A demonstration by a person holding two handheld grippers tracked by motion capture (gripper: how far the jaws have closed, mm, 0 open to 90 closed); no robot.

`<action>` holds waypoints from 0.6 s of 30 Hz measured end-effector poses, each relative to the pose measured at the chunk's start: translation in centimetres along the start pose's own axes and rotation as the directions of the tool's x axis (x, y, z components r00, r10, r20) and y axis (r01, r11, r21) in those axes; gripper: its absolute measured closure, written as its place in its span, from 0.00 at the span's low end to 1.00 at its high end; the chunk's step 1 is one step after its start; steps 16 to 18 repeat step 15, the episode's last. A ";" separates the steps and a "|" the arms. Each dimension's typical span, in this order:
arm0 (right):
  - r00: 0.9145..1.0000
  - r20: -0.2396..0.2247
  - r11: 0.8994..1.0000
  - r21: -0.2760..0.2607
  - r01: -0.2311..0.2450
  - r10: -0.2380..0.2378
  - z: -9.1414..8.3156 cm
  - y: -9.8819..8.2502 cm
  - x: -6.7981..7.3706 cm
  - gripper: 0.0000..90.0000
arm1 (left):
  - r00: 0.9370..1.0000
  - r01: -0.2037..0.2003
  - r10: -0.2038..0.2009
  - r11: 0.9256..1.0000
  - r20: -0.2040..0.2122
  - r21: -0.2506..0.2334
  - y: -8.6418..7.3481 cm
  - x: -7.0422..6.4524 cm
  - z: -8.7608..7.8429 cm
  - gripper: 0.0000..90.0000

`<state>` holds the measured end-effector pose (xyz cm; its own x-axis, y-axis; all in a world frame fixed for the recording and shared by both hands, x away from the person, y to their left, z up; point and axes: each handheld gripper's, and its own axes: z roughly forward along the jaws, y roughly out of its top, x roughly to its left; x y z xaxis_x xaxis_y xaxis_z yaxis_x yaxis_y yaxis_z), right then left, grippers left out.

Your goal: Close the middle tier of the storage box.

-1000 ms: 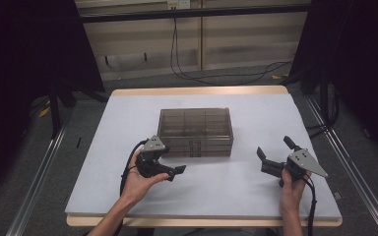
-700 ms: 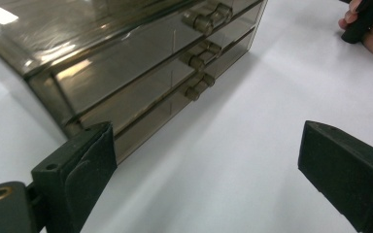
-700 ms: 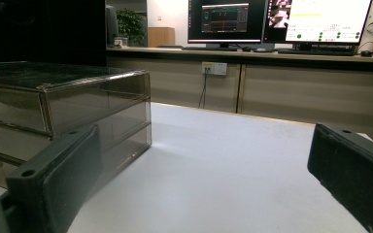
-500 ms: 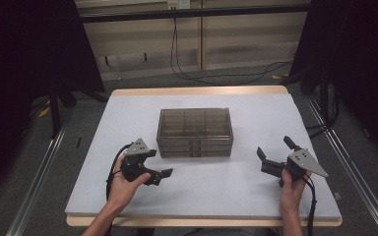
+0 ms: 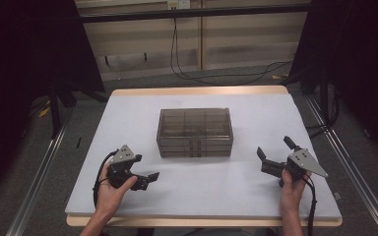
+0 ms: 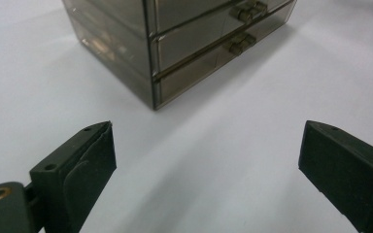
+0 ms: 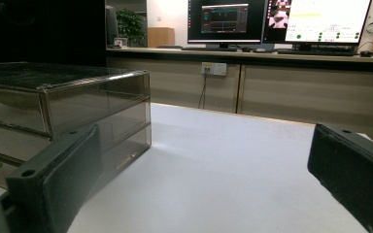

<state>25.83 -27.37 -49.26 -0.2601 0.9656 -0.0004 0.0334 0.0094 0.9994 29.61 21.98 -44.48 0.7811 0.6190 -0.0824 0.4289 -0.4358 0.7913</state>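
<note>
So there's a smoky see-through drawer box [image 5: 195,132] sitting around the middle of the worktop [image 5: 256,206], drawer fronts facing the near edge. It has stacked drawers with small handles on the front, all shut as far as I can see.

The left hand-held gripper [image 5: 145,180] hovers toward the near left corner, well apart from the box, jaws spread wide with nothing between them. In the left gripper view the box's near left corner [image 6: 175,48] sits ahead, past the gap between the jaws.

The right hand-held gripper [image 5: 273,155] is near the right edge, also gaping wide and holding nothing. Its own view looks low across the white surface, with the box [image 7: 68,111] off to the left and a desk with monitors [image 7: 277,22] behind.
</note>
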 end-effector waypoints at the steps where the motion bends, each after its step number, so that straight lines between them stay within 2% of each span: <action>1: 1.000 0.000 1.000 0.000 0.000 0.000 0.0 0.0 0.0 0.00 | 1.000 0.002 -0.002 1.000 -0.012 0.003 -0.3 0.1 -0.2 0.07; 5: 1.000 0.001 1.000 0.000 0.000 0.000 0.0 0.0 0.0 0.00 | 0.998 0.047 -0.047 0.999 -0.049 -0.014 -1.6 1.1 -0.9 0.07; 7: 1.000 0.000 1.000 0.000 0.000 0.000 0.0 0.0 0.0 0.00 | 0.992 0.084 -0.086 0.996 -0.087 -0.025 -2.1 1.6 -1.2 0.04; 8: 1.000 0.000 1.000 -0.001 0.002 -0.002 0.0 0.0 0.0 0.00 | 0.991 0.098 -0.100 0.995 -0.090 -0.031 -2.4 1.8 -1.3 0.04; 11: 1.000 -0.002 1.000 -0.004 0.002 -0.002 0.0 0.0 0.0 0.00 | 0.987 0.111 -0.114 0.993 -0.114 -0.033 -3.1 2.3 -1.6 0.05; 14: 1.000 -0.001 1.000 -0.002 -0.002 0.002 0.0 0.0 0.0 0.00 | 0.979 0.147 -0.151 0.988 -0.139 -0.041 -3.5 3.0 -1.7 0.05; 15: 1.000 0.002 1.000 -0.002 -0.002 0.002 0.0 0.0 0.0 0.00 | 0.974 0.168 -0.174 0.984 -0.142 -0.052 -3.6 3.1 -1.6 0.04; 18: 1.000 0.002 1.000 -0.002 -0.002 0.002 0.0 0.0 0.0 0.00 | 0.974 0.168 -0.174 0.984 -0.142 -0.052 -3.6 3.1 -1.6 0.04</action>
